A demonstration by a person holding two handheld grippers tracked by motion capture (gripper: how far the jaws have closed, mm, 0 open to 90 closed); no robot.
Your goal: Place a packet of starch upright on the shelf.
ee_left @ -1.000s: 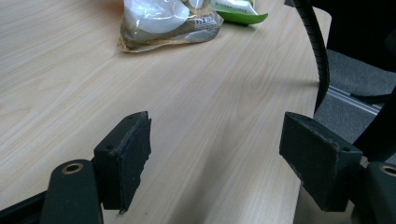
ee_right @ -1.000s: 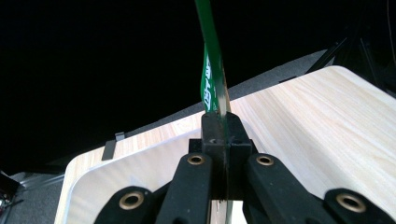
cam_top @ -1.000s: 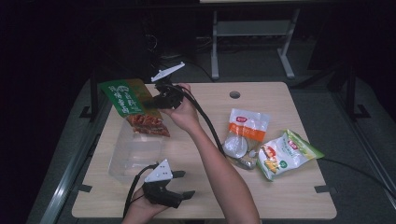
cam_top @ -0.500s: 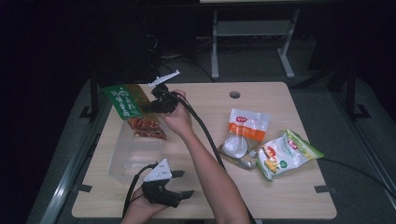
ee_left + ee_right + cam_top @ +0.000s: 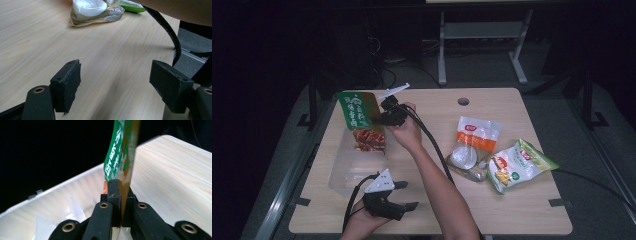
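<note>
held item: green snack packet [image 5: 359, 120], printed top green, clear lower half showing reddish pieces; hangs over the far end of the clear plastic bin [image 5: 349, 167].
right gripper [image 5: 384, 117]: fingers [image 5: 113, 192] pressed together on the packet's edge, pinching the film; nothing else between them.
packet axis: long axis runs roughly up-down with a lean, green top tilted toward the far-left corner of the desk [image 5: 512, 210], reddish end pointing down into the bin.
packet vs bin: in the high view the lower end overlaps the bin's far rim; whether it touches the bin floor cannot be told. In the right gripper view the bin wall [image 5: 62, 195] lies just below and beyond the fingers.
left gripper [image 5: 404, 195]: resting at the near edge of the desk beside the bin's near corner, fingers [image 5: 67, 82] spread wide, holding nothing.
nearer hand: right, already on the packet; left is well apart from it.
other packets: white-and-orange bag [image 5: 474, 145] and green-and-white bag [image 5: 517, 165] lie to the right, well clear of the bin.
judgement: coming move likely a straight lowering into the bin, then release; the lean may let the top catch the far rim.
</note>
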